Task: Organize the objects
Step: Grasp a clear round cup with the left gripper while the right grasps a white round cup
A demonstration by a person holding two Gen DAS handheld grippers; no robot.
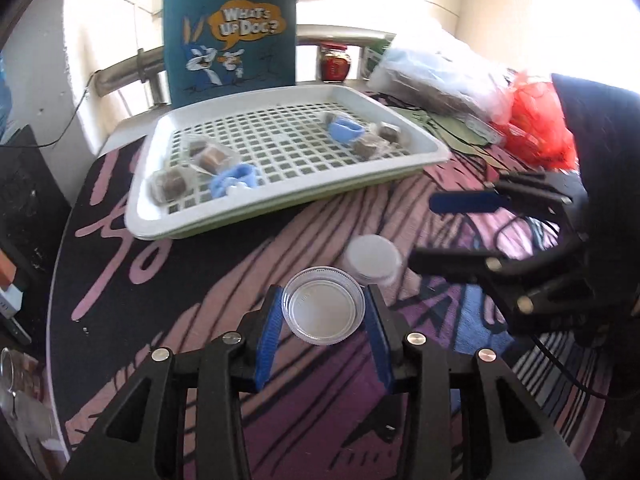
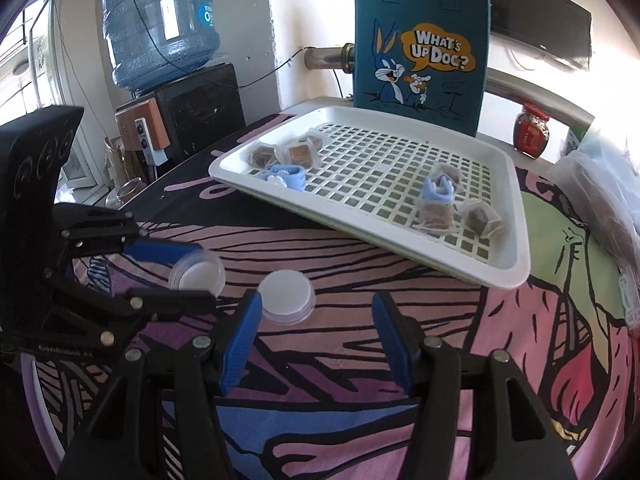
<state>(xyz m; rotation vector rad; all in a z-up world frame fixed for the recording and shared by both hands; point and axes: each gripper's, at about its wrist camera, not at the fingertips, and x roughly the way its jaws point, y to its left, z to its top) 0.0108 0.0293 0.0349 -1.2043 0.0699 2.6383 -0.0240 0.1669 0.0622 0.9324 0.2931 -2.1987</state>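
Right up close, the left tool has its blue pads pinching a clear round lid, one pad on each side of the rim, the lid held above the counter. The right tool stands spread, nothing between its pads; a second clear round container with a white top sits on the counter just ahead of its left pad.

Now by size. The counter carries a loud pink, purple and black printed cloth. On it, further back, the white perforated tray rests on a green one of the same shape. Behind the tray a teal cartoon tote bag stands upright, and a red-lidded jar sits to its right.

In the tray: wrapped brown blocks in two clusters, one at the left end, one at the right, each with a small light-blue piece alongside. A big blue water bottle sits off to the left.
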